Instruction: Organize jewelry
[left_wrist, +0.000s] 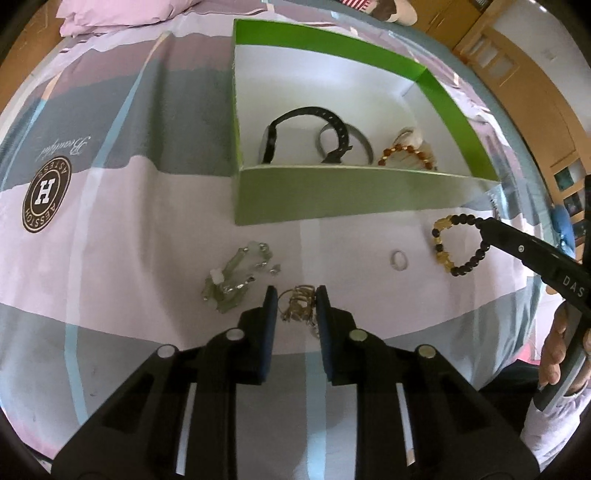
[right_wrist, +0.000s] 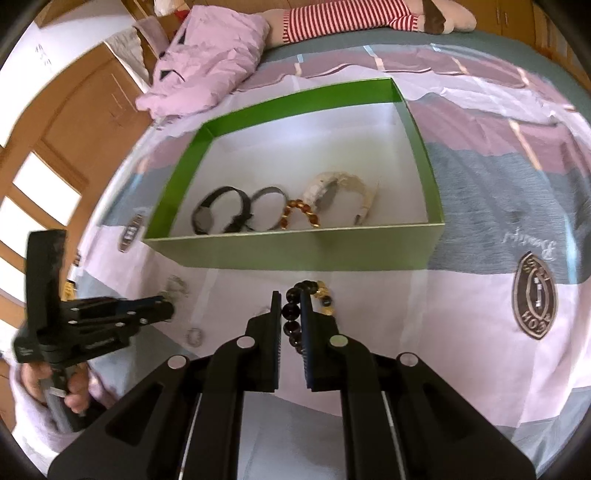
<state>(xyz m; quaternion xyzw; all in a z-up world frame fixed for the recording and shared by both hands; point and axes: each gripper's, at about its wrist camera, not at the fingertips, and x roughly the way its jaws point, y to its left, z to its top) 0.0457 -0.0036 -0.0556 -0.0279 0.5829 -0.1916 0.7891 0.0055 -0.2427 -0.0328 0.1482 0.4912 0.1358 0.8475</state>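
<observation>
Four pieces are already laid in the green cardboard box (right_wrist: 295, 254). Black-and-gold beaded bracelet (right_wrist: 291, 317) is pinched by the right tongs (right_wrist: 289, 295); gold chain tangle (left_wrist: 297, 306) is straddled by the half-open left tongs (left_wrist: 295, 295). Silver ring (left_wrist: 399, 259) and clear crystal bracelet (left_wrist: 236, 273) are left on the bed (left_wrist: 332, 243).

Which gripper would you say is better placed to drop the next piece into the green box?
Right: its fingers flank the black-and-gold bead bracelet just before the green box. The left gripper brackets gold rings farther back.
</observation>
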